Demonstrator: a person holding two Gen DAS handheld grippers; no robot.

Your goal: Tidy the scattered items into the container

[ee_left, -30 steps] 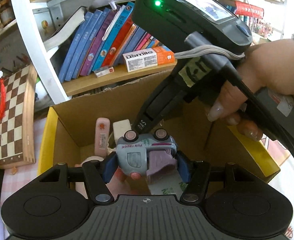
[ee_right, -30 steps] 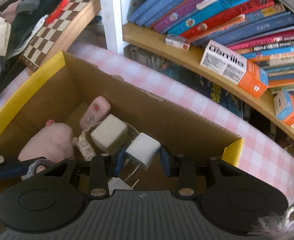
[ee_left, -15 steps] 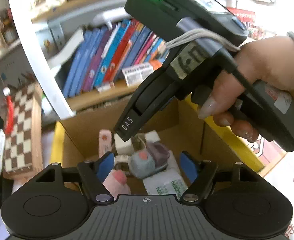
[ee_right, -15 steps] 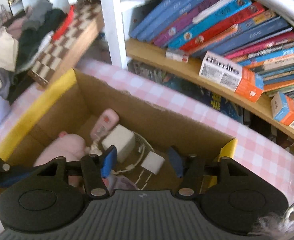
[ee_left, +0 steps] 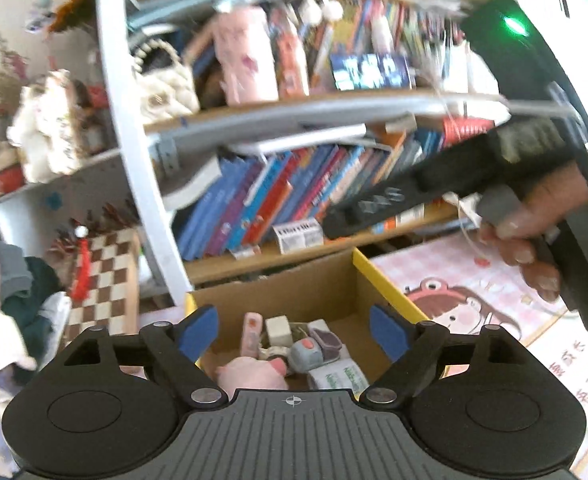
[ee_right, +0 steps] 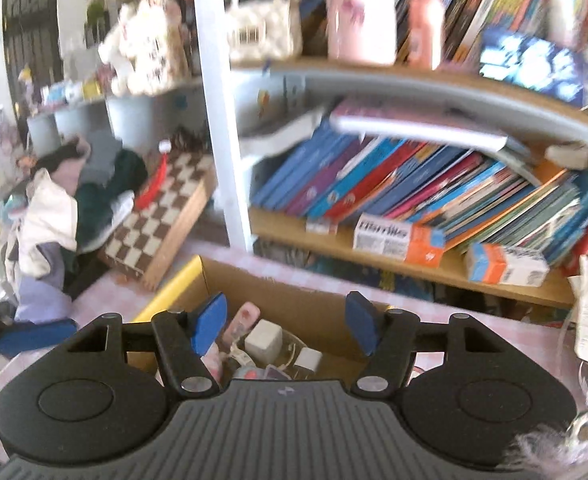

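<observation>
The cardboard box point(ee_left: 314, 280) with yellow-edged flaps sits below both grippers on the pink checked cloth. Inside lie a grey toy truck point(ee_left: 307, 354), a pink plush point(ee_left: 250, 372), a pink tube point(ee_left: 251, 330), a white cube adapter point(ee_right: 263, 338) and a white plug charger point(ee_right: 308, 359). My left gripper point(ee_left: 294, 330) hangs above the box, its jaws opening with nothing between them. My right gripper point(ee_right: 286, 322) is also above the box, jaws opening and empty. In the left wrist view the right-hand gripper body and a hand point(ee_left: 534, 220) fill the upper right.
A bookshelf point(ee_right: 394, 236) full of leaning books stands right behind the box, with a white upright post point(ee_right: 222, 120). A chessboard point(ee_right: 162, 224) and a pile of clothes point(ee_right: 54, 208) lie to the left. A cartoon-print mat point(ee_left: 474, 304) lies to the right.
Both grippers let go of their loads, the toy truck and the white plug charger, which now lie in the box. Both lifted up and back, jaws wider, with more shelf in view.
</observation>
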